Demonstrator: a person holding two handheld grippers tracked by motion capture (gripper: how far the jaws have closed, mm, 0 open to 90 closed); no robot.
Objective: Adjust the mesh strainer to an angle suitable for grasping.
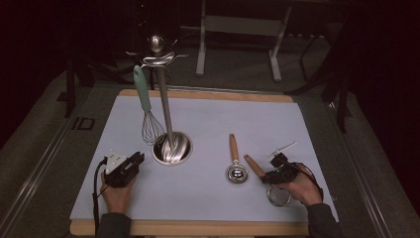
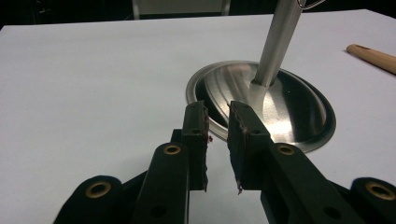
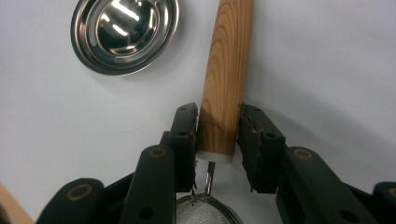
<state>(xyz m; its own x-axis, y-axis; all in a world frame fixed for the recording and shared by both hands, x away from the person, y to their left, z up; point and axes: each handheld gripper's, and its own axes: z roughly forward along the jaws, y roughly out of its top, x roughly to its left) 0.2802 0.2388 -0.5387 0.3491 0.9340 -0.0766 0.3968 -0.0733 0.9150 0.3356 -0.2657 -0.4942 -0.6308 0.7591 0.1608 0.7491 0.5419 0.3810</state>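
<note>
The step in hand looks like picking up the small wire-mesh strainer with the pale wooden handle [image 3: 227, 70] so it can go onto the tall steel utensil stand with hooks [image 1: 163, 99], where a whisk with a mint-green handle [image 1: 144, 104] already hangs. To do it well, the right gripper [image 3: 218, 135] should settle its pads squarely on the two flanks of the handle before any lift. The handle is round and smooth, so a pinch set off-centre may let it roll or swing under the weight of the mesh bowl. A grip this near the bowl end should keep the droop small.

In the right gripper view the handle runs straight up between the two black jaws, its white-capped lower end level with the pads. The left pad [image 3: 186, 135] lies against the wood, while the right pad [image 3: 252, 135] stands just beside it with a thin gap that I cannot be sure is closed. I therefore read the claw as closed around the handle but not yet clamping it firmly. The mesh bowl [image 3: 205, 212] sits just below the jaws, at the hand side.

On the white mat [image 1: 99, 198], the strainer lies near the front right corner. A round steel measuring spoon with a wooden handle [image 1: 236, 171] lies just to its left.

The left gripper [image 2: 217, 140] rests near the front left of the mat, jaws spread and empty, pointing at the stand's round base [image 2: 299, 112].
</note>
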